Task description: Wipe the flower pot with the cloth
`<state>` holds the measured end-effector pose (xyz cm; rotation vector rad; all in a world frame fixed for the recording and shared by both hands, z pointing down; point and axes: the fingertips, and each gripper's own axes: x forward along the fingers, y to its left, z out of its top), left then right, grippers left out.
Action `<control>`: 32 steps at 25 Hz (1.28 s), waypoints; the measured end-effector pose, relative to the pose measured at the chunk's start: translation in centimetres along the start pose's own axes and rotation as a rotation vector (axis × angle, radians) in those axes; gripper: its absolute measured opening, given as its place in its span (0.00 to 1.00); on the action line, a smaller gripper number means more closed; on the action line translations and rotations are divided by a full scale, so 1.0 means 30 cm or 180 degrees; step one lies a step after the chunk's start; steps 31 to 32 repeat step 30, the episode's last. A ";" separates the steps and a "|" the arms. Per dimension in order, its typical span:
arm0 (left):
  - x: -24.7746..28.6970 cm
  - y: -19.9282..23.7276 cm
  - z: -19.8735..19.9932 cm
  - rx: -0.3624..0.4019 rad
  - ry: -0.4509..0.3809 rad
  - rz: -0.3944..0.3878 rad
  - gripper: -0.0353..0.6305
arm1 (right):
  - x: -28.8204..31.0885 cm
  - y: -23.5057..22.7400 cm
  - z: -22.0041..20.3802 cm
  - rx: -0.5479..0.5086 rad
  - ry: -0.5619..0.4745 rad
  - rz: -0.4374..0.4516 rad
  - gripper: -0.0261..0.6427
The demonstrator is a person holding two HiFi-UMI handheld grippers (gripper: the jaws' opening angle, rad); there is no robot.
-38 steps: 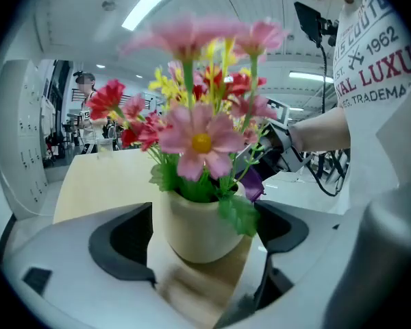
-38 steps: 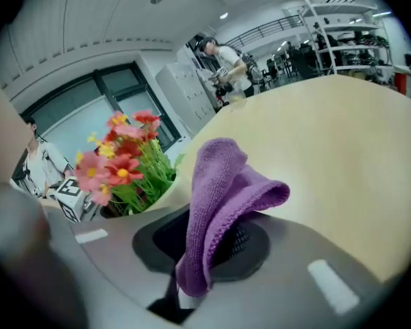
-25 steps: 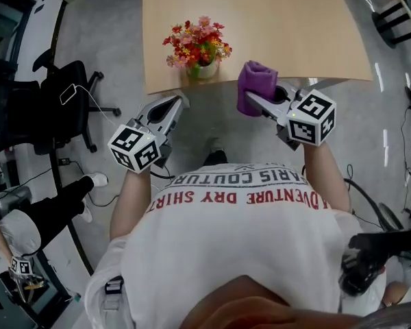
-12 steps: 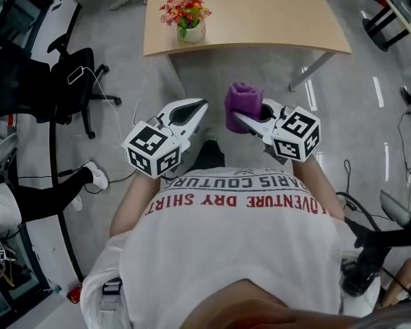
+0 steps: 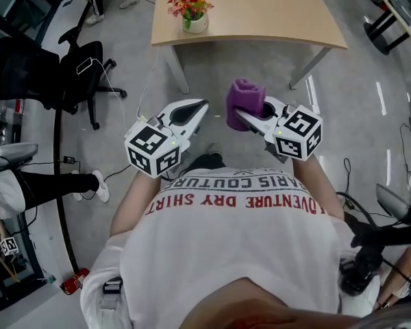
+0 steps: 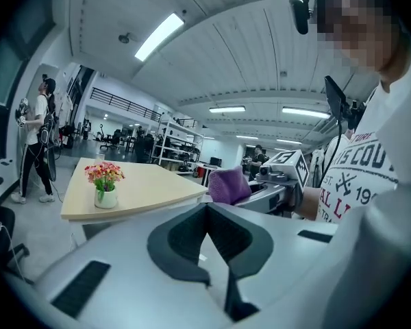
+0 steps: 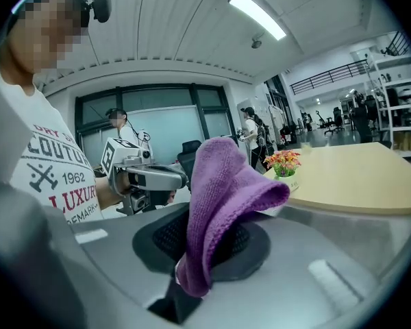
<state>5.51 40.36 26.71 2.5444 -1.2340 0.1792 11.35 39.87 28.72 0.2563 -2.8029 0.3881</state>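
Observation:
A small white flower pot [image 5: 194,23] with red and pink flowers stands near the left front corner of a light wooden table [image 5: 274,19]; the pot [image 6: 105,197] also shows in the left gripper view, and the pot [image 7: 285,179] in the right gripper view. My right gripper [image 5: 237,116] is shut on a folded purple cloth [image 5: 245,101], which stands up between its jaws as a purple cloth [image 7: 222,204]. My left gripper [image 5: 203,105] is shut and holds nothing. Both grippers hang over the floor, well short of the table.
A black office chair [image 5: 48,67] with a phone on it stands left of the table. Someone's legs and shoes [image 5: 68,187] are at the left. Cables lie on the grey floor [image 5: 370,115]. Other people and shelving stand in the far room.
Both grippers and the head have drawn back from the table, which now lies farther up the head view. The purple cloth stays in the right gripper. The left stays shut.

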 end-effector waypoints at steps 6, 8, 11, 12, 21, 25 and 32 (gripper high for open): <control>-0.026 -0.062 -0.018 0.0070 0.0016 -0.0019 0.06 | -0.020 0.055 -0.031 -0.0037 0.0048 -0.0028 0.10; -0.035 -0.077 -0.008 0.0102 0.0012 -0.0014 0.06 | -0.036 0.066 -0.023 -0.0045 0.0033 -0.0047 0.10; -0.049 -0.096 -0.001 0.0084 -0.0026 -0.0025 0.06 | -0.053 0.084 -0.020 -0.0053 0.0016 -0.0068 0.10; -0.053 -0.100 -0.008 0.0090 -0.0034 -0.0029 0.06 | -0.053 0.091 -0.027 -0.0057 0.0011 -0.0075 0.10; -0.085 -0.081 -0.028 0.0099 -0.0040 -0.0051 0.06 | -0.011 0.118 -0.032 -0.0069 0.0028 -0.0109 0.10; -0.069 -0.074 -0.020 0.0105 -0.0039 -0.0026 0.06 | -0.010 0.098 -0.020 -0.0091 0.0053 -0.0089 0.10; -0.109 -0.056 -0.034 0.0054 -0.0068 -0.0019 0.06 | 0.018 0.138 -0.029 -0.0108 0.0085 -0.0107 0.10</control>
